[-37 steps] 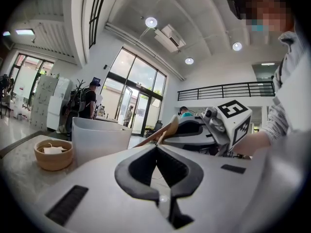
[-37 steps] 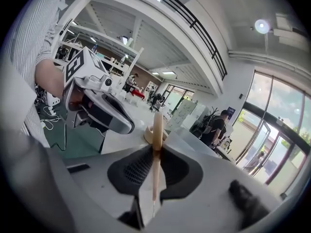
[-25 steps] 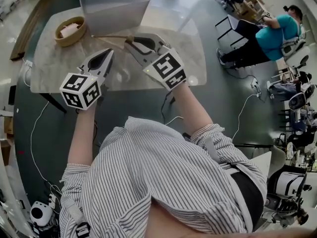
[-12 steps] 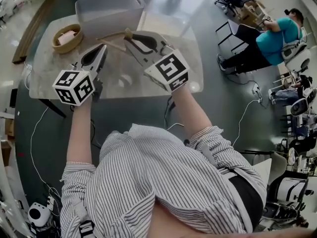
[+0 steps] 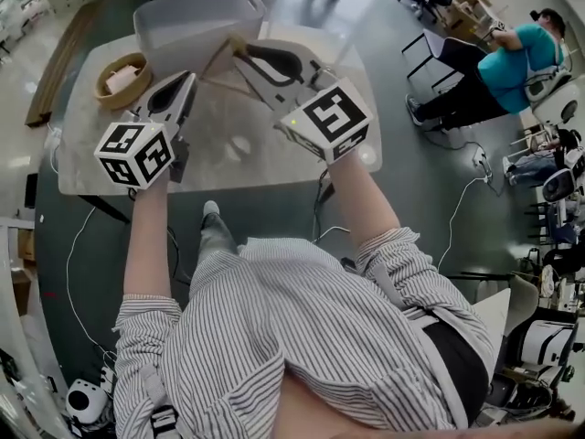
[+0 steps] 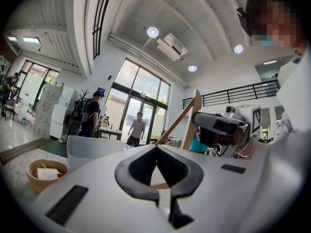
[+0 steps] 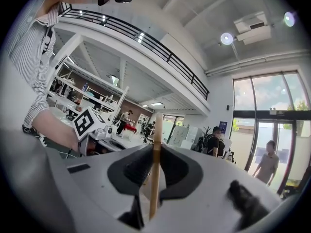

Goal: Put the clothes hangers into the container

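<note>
At the table's far-left corner sits a wicker bowl, which has no part in this step. Just right of it, the left gripper hangs over the surface with its jaws together and nothing between them.

The translucent container stands at the table's far edge, its open top facing up. The wooden clothes hanger is in the air at the container's near-right rim, tilted, and seems not yet inside. The right gripper is clamped on it, with one thin wooden bar pinched upright between the pads.

The step in hand appears to be carrying the hanger over the rim. To do it well, the pinch must hold firm, since a thin bar can pivot in the pads. The long side should be turned along the container's length, then lowered until it is well below the rim before the jaws part. The left gripper is best kept clear of the swinging end.
</note>
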A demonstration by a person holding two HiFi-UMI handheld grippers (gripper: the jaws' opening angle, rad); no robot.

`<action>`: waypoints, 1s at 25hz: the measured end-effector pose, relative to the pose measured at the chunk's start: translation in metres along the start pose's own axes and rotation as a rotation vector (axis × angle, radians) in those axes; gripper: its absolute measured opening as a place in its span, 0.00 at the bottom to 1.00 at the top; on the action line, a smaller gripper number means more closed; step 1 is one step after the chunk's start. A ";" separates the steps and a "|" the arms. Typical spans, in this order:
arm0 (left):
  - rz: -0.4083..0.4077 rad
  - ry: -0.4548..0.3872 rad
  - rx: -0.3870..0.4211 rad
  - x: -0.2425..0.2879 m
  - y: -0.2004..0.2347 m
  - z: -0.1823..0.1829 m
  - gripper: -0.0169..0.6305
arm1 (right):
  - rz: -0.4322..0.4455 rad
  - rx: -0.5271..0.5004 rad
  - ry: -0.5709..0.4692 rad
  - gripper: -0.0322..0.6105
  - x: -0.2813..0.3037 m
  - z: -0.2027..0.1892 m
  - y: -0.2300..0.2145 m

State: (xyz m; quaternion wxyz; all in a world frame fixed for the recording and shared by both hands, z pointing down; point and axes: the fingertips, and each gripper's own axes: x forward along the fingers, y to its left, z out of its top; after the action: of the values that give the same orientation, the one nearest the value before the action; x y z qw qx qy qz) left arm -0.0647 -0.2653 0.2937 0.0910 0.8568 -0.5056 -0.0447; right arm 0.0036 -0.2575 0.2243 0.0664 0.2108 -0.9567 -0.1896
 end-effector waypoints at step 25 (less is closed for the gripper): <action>-0.110 -0.091 0.065 0.060 0.126 0.100 0.04 | 0.069 0.128 -0.245 0.14 0.102 0.104 -0.106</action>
State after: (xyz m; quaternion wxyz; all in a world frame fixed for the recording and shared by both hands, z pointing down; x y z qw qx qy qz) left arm -0.1606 -0.3881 0.2217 0.0376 0.8828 -0.4626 -0.0721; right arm -0.0702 -0.3554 0.0925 -0.0582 0.1569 -0.9744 -0.1501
